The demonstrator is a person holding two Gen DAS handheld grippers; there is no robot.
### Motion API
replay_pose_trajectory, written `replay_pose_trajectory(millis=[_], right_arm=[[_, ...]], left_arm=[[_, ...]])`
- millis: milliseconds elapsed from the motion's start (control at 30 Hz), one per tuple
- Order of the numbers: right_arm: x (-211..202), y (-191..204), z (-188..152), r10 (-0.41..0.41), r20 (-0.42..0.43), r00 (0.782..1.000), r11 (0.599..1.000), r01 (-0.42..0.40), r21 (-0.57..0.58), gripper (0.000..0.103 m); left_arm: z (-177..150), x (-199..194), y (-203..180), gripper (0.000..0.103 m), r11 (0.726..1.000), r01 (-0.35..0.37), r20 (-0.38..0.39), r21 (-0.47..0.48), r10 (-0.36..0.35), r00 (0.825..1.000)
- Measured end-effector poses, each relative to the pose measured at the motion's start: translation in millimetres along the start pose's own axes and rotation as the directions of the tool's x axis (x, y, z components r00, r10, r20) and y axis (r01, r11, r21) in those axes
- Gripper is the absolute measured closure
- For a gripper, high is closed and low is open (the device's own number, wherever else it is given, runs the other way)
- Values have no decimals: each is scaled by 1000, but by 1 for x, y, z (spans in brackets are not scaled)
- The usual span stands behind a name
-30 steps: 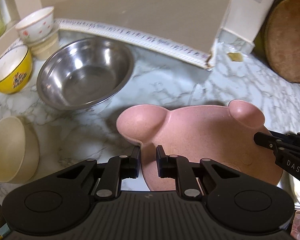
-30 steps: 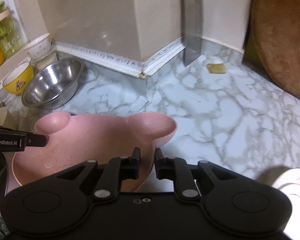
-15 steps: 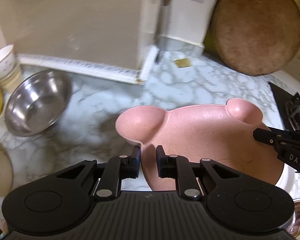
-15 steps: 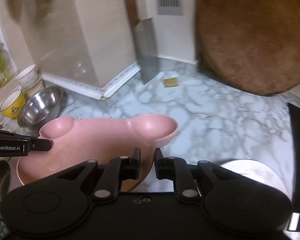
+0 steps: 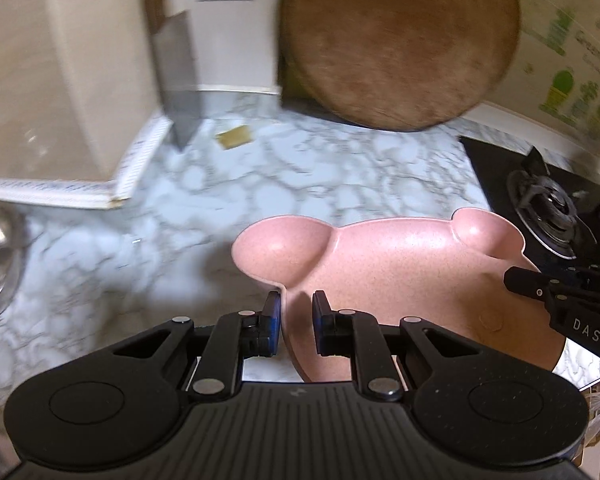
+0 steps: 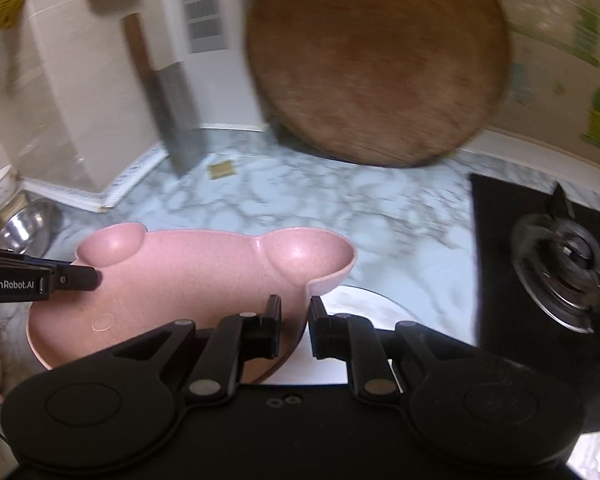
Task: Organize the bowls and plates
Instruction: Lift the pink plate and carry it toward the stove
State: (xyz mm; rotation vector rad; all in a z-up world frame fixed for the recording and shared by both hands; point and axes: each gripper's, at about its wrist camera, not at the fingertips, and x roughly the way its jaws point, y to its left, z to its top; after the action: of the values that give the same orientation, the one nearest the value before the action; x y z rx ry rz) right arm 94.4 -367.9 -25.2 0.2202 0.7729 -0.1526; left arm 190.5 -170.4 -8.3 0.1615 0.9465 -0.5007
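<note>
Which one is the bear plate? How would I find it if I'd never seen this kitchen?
Find the marble counter with the big round wooden board leaning at the back. In front of it, lifted above the counter, is the pink plate, pinched on its rim by the left hand-held gripper and right hand-held gripper. Only it is pink with two round ears.

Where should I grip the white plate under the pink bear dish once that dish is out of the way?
Take the white plate by its thin rim, coming in low from the near side. It lies flat on the marble counter, so only the edge offers a pinch. The stove crowds its right side.
</note>
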Motion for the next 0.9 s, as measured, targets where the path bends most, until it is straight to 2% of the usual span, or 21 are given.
replay_pose_trajectory(millis=[400, 900], right_arm=[[5, -65, -18, -65, -2, 998, 997, 65, 51, 87], [32, -86, -25, -54, -28, 998, 998, 55, 32, 87]], left_arm=[[5, 45, -59, 87, 999, 21, -9, 44, -21, 1000], [1, 76, -68, 87, 1000, 8, -39, 26, -7, 999]])
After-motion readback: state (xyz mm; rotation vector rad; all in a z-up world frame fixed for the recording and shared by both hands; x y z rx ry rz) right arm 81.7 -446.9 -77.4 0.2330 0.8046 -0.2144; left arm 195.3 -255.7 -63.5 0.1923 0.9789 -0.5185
